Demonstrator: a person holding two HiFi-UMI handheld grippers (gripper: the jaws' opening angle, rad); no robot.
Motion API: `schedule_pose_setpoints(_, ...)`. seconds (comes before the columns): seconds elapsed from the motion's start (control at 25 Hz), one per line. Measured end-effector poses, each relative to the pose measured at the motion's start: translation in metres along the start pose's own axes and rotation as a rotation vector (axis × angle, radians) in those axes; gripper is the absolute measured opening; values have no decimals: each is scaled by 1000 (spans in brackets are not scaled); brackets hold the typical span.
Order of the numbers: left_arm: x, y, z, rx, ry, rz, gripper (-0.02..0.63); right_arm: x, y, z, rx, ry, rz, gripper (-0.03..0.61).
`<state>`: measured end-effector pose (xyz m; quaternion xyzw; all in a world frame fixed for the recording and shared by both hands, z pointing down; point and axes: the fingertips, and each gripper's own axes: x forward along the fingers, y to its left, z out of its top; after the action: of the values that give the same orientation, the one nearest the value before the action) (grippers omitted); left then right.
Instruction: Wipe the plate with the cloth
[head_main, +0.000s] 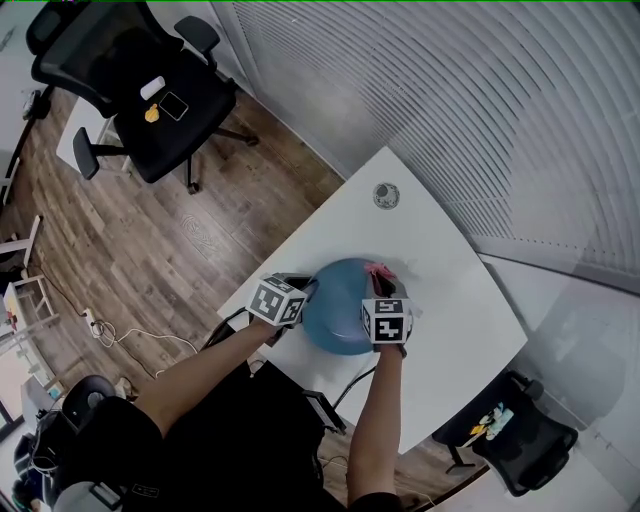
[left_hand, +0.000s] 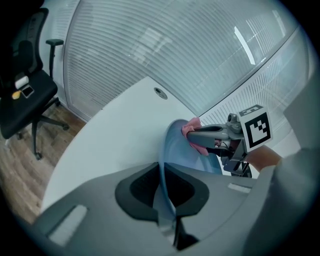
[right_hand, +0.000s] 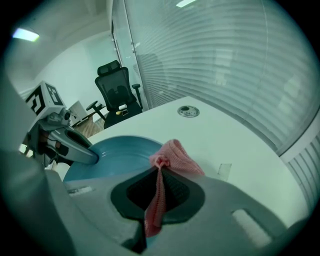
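A blue plate (head_main: 340, 320) lies on the white table (head_main: 440, 300) near its front edge. My left gripper (head_main: 306, 293) is shut on the plate's left rim; in the left gripper view the rim (left_hand: 167, 150) runs edge-on between the jaws (left_hand: 163, 192). My right gripper (head_main: 384, 283) is shut on a pink cloth (head_main: 378, 270) over the plate's far right part. In the right gripper view the cloth (right_hand: 172, 155) bunches out of the jaws (right_hand: 158, 197) above the plate (right_hand: 117, 155), with the left gripper (right_hand: 82, 152) at its left rim.
A round cable grommet (head_main: 387, 195) sits at the table's far end. Window blinds (head_main: 480, 110) run along the right. A black office chair (head_main: 150, 90) stands on the wood floor at the back left, another chair (head_main: 515, 440) at the front right.
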<state>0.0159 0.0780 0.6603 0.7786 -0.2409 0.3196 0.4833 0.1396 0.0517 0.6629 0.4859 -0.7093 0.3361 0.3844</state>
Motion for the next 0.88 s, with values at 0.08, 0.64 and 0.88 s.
schedule_pose_setpoints(0.08, 0, 0, -1, -3, -1, 3, 17, -1, 5, -3, -10, 0, 5, 12)
schedule_pose_setpoints(0.64, 0, 1, 1, -29, -20, 8, 17, -20, 100, -50, -137, 82, 166, 12)
schedule_pose_setpoints(0.88, -1, 3, -1, -27, -24, 12, 17, -26, 125, -67, -147, 109, 201, 12)
